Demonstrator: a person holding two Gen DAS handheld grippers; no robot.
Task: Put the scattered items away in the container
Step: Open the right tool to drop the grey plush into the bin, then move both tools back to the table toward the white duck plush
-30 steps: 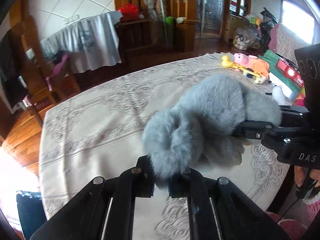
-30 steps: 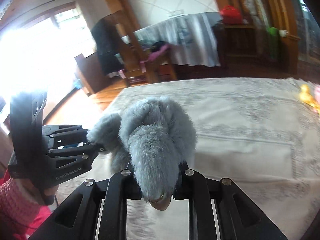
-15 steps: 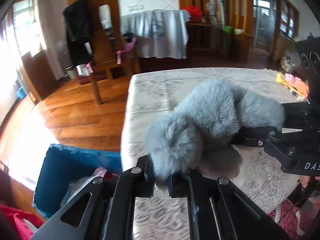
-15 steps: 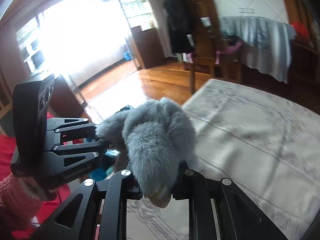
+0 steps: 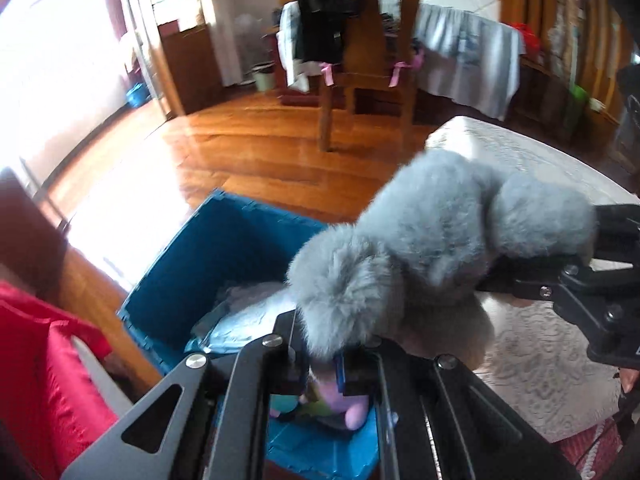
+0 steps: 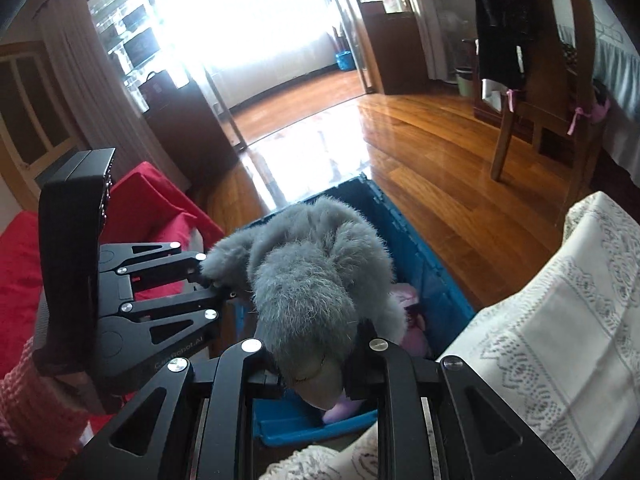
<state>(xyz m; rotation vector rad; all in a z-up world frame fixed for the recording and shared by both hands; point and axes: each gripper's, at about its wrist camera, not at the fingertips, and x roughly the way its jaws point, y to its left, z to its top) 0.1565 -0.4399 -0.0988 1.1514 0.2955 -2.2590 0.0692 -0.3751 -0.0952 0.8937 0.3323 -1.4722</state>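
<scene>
A fluffy grey plush toy hangs in the air between both grippers, above an open blue crate on the floor. My left gripper is shut on one furry end of it. My right gripper is shut on the other end, and the same grey plush toy fills the middle of the right wrist view, over the blue crate. In the left wrist view the right gripper reaches in from the right. The left gripper comes in from the left in the right wrist view.
Inside the crate lie a pale cloth and a purple soft toy. The table with a lace cloth stands right beside the crate. Red fabric lies left of it. A wooden chair stands on the wood floor beyond.
Both grippers have swung left with the plush toy, from over the table to above the blue crate on the floor. Both stay shut on it.
</scene>
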